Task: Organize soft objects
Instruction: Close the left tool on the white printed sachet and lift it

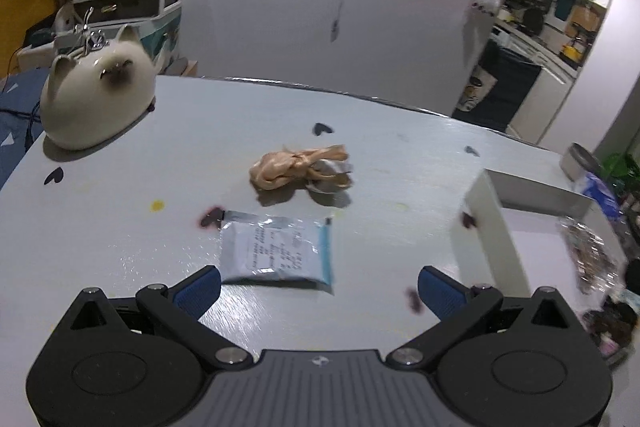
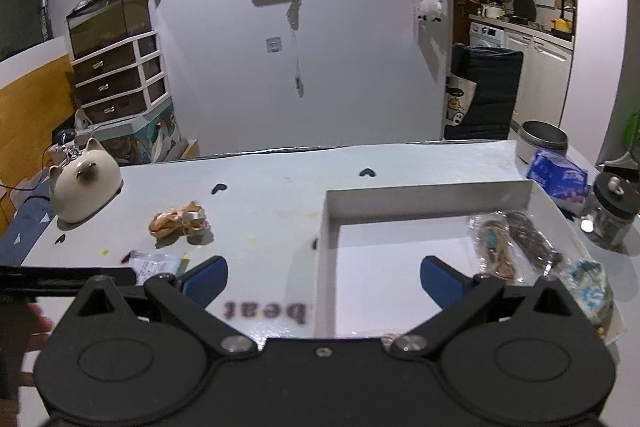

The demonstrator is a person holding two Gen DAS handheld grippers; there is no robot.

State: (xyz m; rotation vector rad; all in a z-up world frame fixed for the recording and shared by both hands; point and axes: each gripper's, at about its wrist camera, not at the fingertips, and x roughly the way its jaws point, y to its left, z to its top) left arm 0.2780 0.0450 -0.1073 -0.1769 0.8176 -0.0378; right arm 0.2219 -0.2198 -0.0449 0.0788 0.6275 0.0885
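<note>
Both wrist views look low across the table (image 1: 120,227), sharing the cat figurine (image 2: 86,193) and back wall.

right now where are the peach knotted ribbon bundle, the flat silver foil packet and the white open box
peach knotted ribbon bundle (image 1: 280,169): left wrist view, knotted middle
flat silver foil packet (image 1: 276,251): left wrist view, printed face
white open box (image 2: 428,197): right wrist view, far wall

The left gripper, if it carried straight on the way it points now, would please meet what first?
Most likely the flat white packet, lying just ahead between the open left gripper fingers. The tan ribbon bundle sits beyond it; depth is uncertain.
</note>
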